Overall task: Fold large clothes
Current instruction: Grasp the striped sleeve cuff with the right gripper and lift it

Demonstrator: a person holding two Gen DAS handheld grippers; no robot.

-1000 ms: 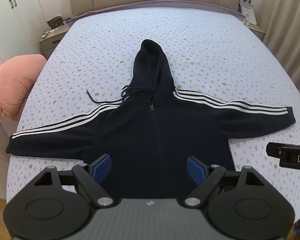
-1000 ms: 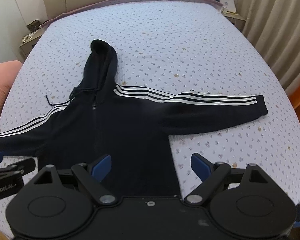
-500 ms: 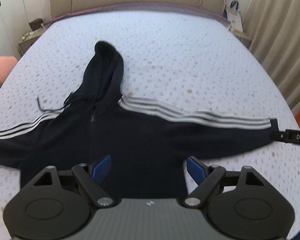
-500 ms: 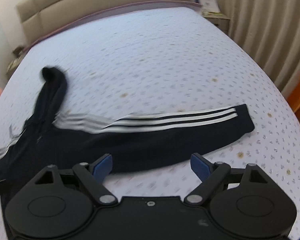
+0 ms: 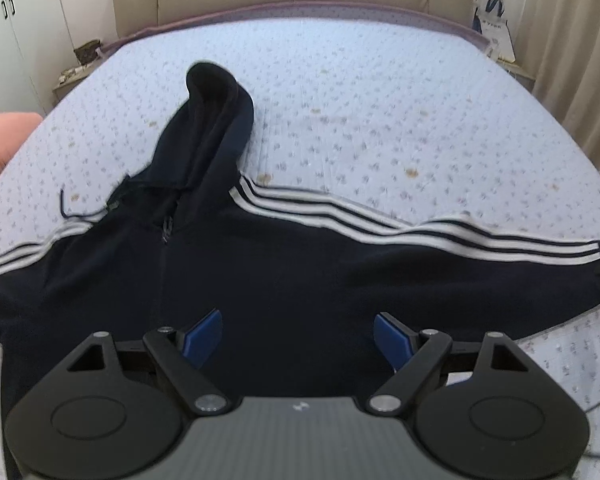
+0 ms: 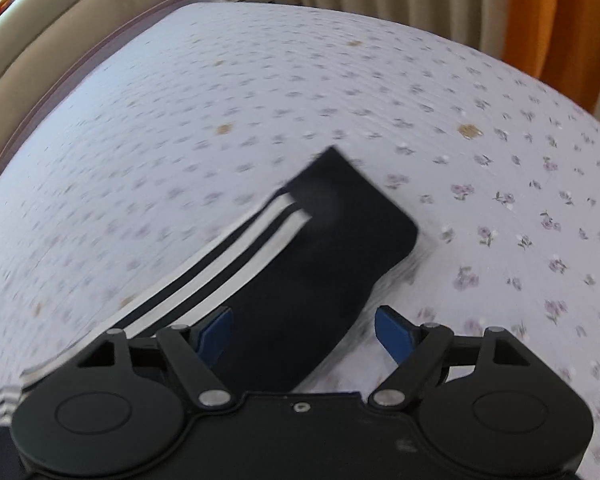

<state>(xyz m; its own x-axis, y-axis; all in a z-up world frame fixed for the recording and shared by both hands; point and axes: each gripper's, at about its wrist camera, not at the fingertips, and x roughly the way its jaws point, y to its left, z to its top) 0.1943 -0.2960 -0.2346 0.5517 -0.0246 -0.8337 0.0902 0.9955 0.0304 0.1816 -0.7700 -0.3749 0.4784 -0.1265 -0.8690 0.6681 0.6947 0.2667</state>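
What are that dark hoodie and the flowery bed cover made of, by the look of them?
Hoodie: looks like soft matte knit, perhaps fleece; no shine, limp folds, flat white stripes. Bed cover: seemingly thin printed cotton, matte, with faint quilted lines.

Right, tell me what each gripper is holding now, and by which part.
Nothing is held. The left gripper is open above the hoodie body; the right gripper is open near the sleeve cuff, not clamped on it.

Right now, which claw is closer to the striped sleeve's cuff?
Right. The right claw hangs open just short of the cuff; the left claw is over the hoodie's body.
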